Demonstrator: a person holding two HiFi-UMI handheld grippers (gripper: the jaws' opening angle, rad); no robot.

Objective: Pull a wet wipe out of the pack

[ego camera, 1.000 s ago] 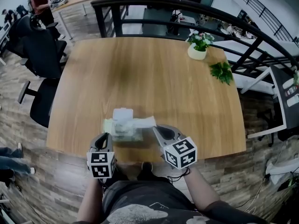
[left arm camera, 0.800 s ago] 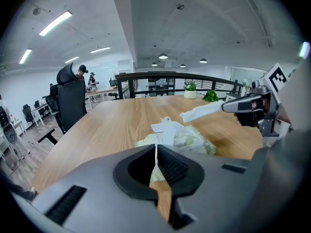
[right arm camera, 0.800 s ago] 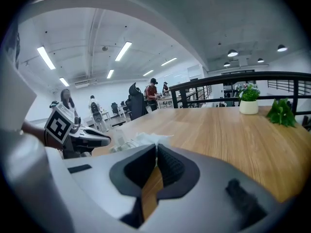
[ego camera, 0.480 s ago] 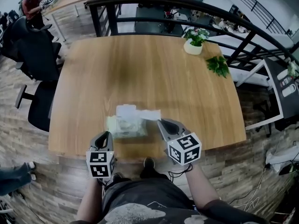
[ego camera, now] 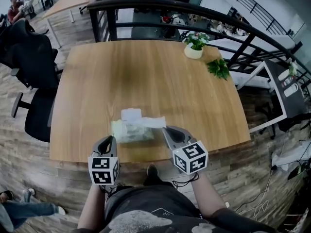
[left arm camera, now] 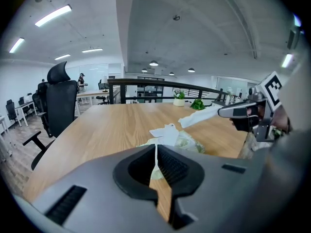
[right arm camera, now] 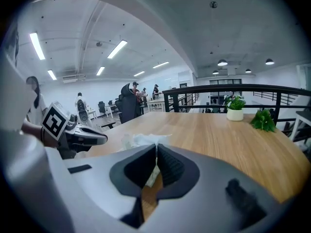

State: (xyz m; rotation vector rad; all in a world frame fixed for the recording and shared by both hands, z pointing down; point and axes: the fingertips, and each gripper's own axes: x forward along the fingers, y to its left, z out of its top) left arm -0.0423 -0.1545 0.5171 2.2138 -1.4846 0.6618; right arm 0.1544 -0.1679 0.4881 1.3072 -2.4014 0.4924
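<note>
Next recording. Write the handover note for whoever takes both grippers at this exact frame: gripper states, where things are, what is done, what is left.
Left gripper: shut on the near edge of the pack, at the near side of the table.
Right gripper: shut on one end of a wipe. The wipe stretches right from the pack, and its other end reaches back to the opening.
Done: flap open, wipe gripped and partly drawn out.
Left: pull the wipe until it comes free, probably with the pack held back.
</note>
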